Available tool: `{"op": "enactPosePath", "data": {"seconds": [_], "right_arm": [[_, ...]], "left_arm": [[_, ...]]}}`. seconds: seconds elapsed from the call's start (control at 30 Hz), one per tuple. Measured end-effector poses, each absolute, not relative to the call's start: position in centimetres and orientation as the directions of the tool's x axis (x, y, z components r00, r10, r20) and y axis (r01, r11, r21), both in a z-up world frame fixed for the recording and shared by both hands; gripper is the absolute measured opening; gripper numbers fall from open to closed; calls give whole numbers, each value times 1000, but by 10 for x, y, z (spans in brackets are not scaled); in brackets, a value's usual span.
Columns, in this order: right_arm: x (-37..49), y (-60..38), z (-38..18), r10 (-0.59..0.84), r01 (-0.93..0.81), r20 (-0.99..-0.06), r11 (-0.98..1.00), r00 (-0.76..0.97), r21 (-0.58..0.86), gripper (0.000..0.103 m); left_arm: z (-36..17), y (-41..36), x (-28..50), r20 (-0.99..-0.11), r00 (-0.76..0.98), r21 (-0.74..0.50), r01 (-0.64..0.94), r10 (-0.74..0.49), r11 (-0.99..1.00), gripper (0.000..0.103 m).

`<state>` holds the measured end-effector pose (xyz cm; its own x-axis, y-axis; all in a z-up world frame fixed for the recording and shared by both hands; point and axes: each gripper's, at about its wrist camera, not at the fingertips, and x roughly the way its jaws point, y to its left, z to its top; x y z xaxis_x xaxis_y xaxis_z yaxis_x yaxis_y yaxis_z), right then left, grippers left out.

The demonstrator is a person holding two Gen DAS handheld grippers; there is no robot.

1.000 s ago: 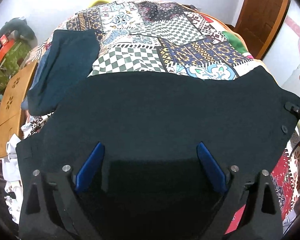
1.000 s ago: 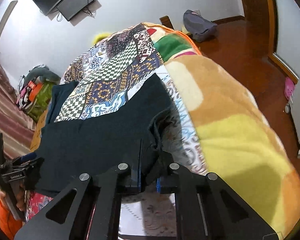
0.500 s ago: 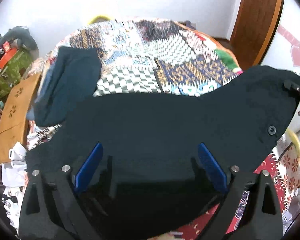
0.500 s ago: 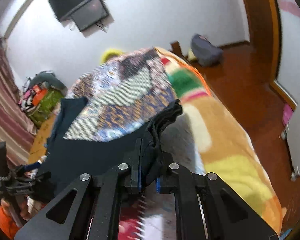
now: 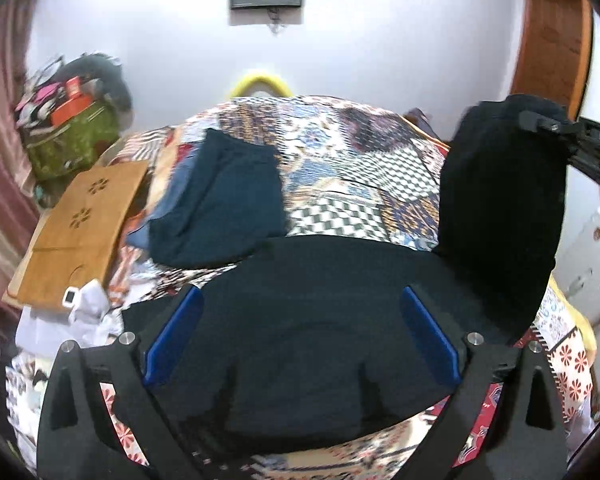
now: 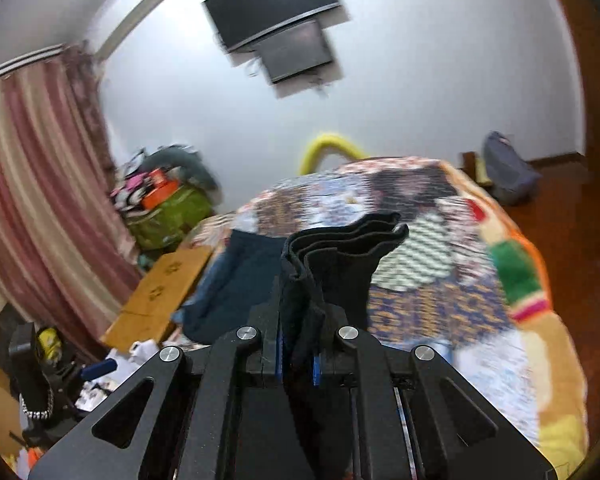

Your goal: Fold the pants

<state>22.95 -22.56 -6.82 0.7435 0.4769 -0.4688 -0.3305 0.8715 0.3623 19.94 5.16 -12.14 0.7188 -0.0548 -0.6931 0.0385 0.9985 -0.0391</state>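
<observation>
Black pants (image 5: pixel 320 320) lie across the patchwork bedspread (image 5: pixel 340 184). My left gripper (image 5: pixel 300 332) is open, its blue pads (image 5: pixel 172 332) spread wide just above the cloth. My right gripper (image 6: pixel 298 356) is shut on a bunched end of the pants (image 6: pixel 340 252) and holds it raised high. In the left wrist view that lifted end (image 5: pixel 500 208) hangs from the right gripper (image 5: pixel 540 124) at the upper right.
A folded dark blue garment (image 5: pixel 220 208) lies on the bed's left side. A wooden board (image 5: pixel 80 224) and a pile of bags (image 5: pixel 72 128) stand to the left. A screen (image 6: pixel 276 40) hangs on the far wall. A door frame (image 5: pixel 548 40) is at right.
My right gripper has lifted its end of the pants well off the bed and swung it up and leftward. The left gripper has stayed open above the cloth.
</observation>
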Motion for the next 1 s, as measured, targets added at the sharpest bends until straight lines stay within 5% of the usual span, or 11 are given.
{"op": "enactPosePath", "data": {"seconds": [0.2,0.53,0.8,1.0], "right_arm": [[242,-142,-93,574,-448,-521,819,631,360,8],[219,-41,-194,586,-614,-738,730,334,301,10],[201,-46,-196,584,-656,-771,690,255,306,42],[196,-83,-163,607,-652,-721,701,333,289,44]], "left_arm": [[-125,94,181,-692,722,-52,-59,7,997,100],[-144,128,160,-727,684,-50,-135,57,990,100],[-138,119,165,-722,690,-51,-118,45,992,100],[-124,100,181,-706,708,-55,-70,11,996,100]]}}
